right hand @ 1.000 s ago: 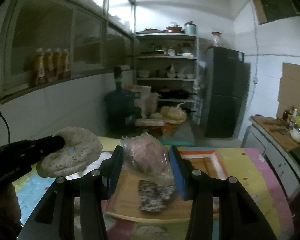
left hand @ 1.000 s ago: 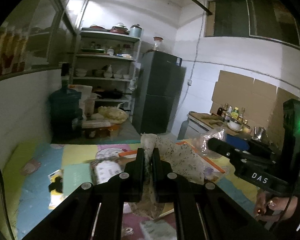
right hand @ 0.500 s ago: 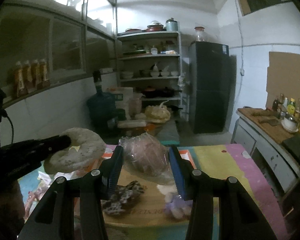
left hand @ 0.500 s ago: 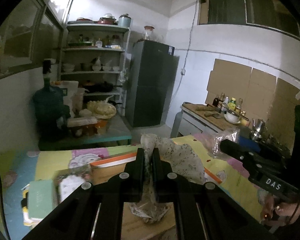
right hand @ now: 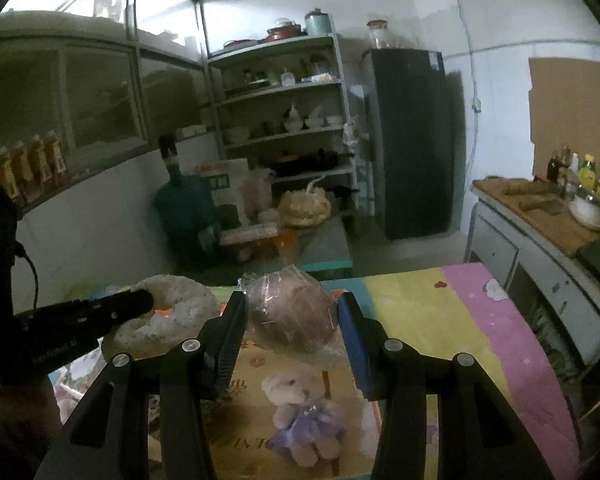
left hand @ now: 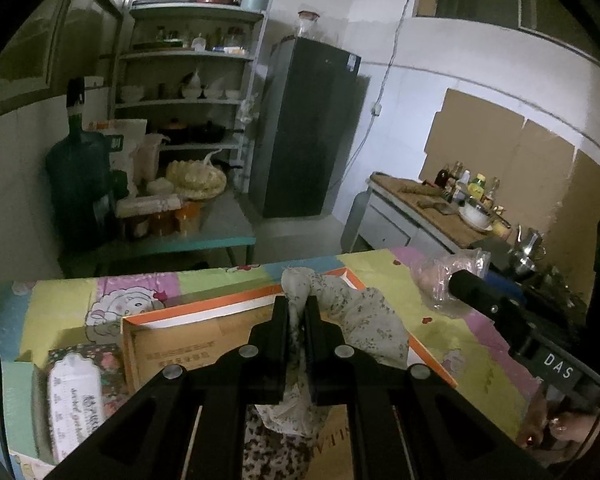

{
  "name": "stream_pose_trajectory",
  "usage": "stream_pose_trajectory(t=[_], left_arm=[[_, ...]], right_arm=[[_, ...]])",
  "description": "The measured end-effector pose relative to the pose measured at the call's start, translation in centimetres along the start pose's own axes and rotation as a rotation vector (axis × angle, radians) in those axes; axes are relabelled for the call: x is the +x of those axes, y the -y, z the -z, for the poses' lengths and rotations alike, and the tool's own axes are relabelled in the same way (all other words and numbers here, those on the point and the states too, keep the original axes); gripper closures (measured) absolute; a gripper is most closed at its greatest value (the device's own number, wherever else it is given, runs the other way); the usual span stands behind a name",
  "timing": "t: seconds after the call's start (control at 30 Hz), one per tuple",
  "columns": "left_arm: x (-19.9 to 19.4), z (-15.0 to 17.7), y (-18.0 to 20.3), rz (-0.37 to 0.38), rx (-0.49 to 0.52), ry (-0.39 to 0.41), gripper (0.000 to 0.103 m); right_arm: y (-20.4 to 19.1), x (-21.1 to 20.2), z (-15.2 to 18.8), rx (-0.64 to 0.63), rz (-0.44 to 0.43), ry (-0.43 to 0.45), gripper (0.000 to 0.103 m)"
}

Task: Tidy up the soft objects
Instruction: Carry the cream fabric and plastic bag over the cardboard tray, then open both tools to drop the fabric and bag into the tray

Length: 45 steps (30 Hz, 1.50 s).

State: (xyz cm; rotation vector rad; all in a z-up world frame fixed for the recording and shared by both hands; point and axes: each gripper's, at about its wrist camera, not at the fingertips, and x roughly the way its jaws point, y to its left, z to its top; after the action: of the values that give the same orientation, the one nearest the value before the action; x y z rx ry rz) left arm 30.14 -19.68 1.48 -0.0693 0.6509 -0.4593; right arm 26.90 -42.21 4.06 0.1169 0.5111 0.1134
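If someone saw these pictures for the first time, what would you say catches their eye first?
Most striking are the two held objects: the left gripper pinches a speckled ring-shaped cushion, and the right gripper clasps a plastic-wrapped pinkish soft item. Below them, a small teddy bear in a purple dress lies on the cardboard box on the colourful table.

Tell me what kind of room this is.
Most likely a home kitchen or pantry: a shelf rack of bowls and pots, a dark fridge, and a counter with sauce bottles.
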Motion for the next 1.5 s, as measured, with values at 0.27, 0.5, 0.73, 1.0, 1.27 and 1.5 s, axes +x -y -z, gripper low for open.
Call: stream_pose_trajectory(t=[0.27, 0.5, 0.73, 1.0, 1.27, 1.5], left_arm=[[4.1, -0.6, -0.9, -0.026, -0.044, -0.089, 0.095], [7.4, -0.1, -1.9, -0.063, -0.073, -0.173, 0.095], [9.8, 1.1, -2.4, -0.087, -0.073, -0.270, 0.095], [11.1, 2.2, -2.9, -0.097, -0.071, -0.316, 0.095], [12.1, 3.1, -3.5, -0.093, -0.100, -0.353, 0.094], [11.6, 3.0, -4.5, -0.083, -0.166, -0.349, 0.063]], right_arm=[[1.3, 4.5, -0.9, 0.013, -0.032, -0.069, 0.055], [1.8, 8.9, -0.8, 0.031, -0.042, -0.151, 0.055], [2.1, 12.1, 0.4, 0.036, -0.054, -0.234, 0.055], [2.0, 14.0, 1.3, 0.024, -0.047, -0.287, 0.055], [1.7, 14.1, 1.4, 0.014, -0.043, -0.286, 0.055], [1.7, 14.1, 1.4, 0.014, -0.044, -0.279, 0.055]])
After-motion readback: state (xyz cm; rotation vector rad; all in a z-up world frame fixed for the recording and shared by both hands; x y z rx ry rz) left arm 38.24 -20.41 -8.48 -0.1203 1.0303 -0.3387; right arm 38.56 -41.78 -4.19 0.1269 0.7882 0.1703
